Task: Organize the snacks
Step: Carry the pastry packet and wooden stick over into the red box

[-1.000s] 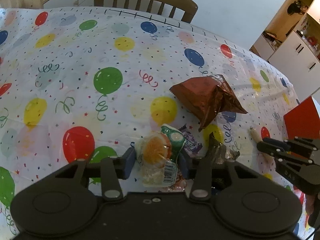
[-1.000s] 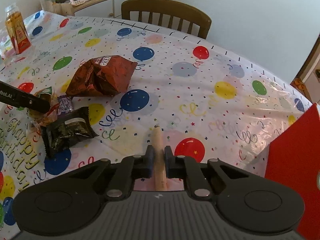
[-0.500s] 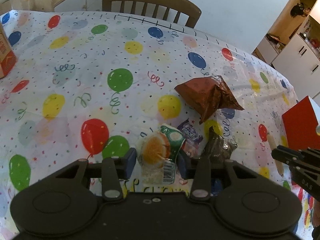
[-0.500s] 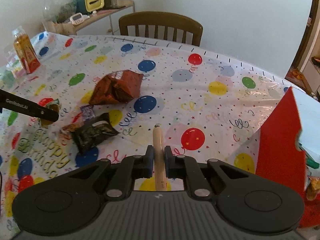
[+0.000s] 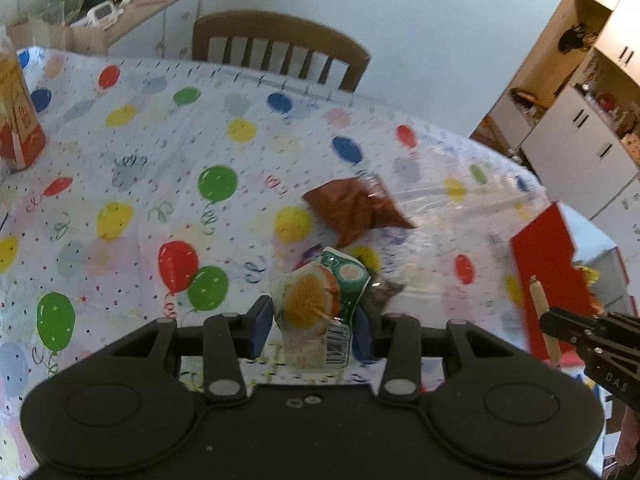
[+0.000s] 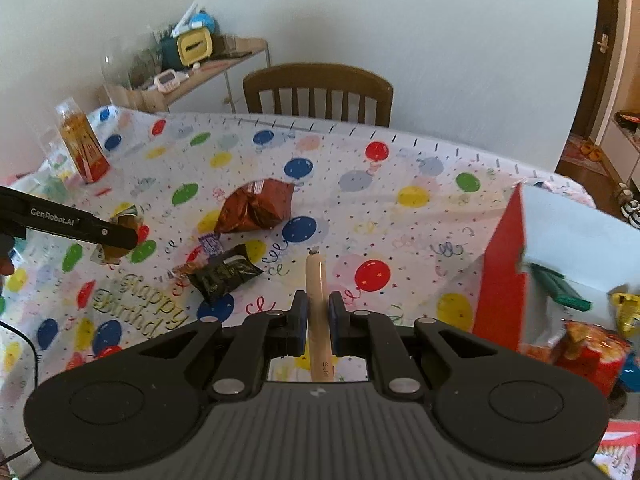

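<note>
Both snacks now lifted off the table (image 6: 400, 152): left gripper (image 5: 310, 326) jaws clamp the orange-print packet (image 5: 316, 300), right gripper (image 6: 317, 322) jaws pinch the sausage stick (image 6: 316, 292), red box (image 6: 500, 276) waiting at three o'clock.

Glossy plastic balloon-print tablecloth (image 6: 400, 168) covered the desk; crinkled shiny reddish-brown foil snack bag (image 6: 256, 206); matt black plastic hand-held gripper (image 6: 318, 322); brown wooden chair (image 6: 318, 92).

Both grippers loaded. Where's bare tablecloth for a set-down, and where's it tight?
Free: the stretch between the brown chip bag and the chair, and between the sausage stick and the red box. Crowded: around the black packet, and inside the box.
</note>
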Demonstrator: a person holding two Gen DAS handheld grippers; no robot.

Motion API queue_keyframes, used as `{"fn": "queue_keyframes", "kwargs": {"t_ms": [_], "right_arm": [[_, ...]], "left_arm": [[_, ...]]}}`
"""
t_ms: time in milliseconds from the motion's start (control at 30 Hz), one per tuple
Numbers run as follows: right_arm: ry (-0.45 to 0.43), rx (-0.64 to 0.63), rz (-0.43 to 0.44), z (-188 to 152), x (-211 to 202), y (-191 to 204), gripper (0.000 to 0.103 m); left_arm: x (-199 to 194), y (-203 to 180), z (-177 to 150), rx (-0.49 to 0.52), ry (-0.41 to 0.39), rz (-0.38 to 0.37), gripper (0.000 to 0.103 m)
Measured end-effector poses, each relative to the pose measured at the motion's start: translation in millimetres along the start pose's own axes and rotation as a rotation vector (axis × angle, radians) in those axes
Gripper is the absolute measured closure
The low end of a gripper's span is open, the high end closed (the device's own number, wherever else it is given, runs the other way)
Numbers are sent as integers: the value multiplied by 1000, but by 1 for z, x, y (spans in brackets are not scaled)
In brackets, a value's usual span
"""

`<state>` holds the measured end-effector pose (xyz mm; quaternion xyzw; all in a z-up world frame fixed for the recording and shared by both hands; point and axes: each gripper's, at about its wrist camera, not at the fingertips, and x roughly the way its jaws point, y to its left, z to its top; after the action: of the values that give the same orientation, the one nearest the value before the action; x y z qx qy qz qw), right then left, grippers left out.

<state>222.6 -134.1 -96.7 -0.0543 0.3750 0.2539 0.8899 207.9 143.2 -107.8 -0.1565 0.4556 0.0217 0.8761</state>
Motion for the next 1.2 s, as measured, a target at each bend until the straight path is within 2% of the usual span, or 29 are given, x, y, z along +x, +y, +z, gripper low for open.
{"fn": "queue_keyframes", "kwargs": {"t_ms": [267, 633, 900, 1200], "right_arm": [[-52, 0, -31, -3, -50, -17, 92], [-106, 31, -80, -13, -97, -72, 92], [-117, 54, -109, -21, -114, -125, 92], [-109, 88, -119, -31, -112, -183, 92]], "left_arm": [[-27, -47, -3, 52, -35, -42, 62], [-42, -138, -6, 150, -65, -108, 62], [-34, -213, -12, 215, -71, -153, 62], [-5, -294, -17, 267, -54, -177, 62]]}}
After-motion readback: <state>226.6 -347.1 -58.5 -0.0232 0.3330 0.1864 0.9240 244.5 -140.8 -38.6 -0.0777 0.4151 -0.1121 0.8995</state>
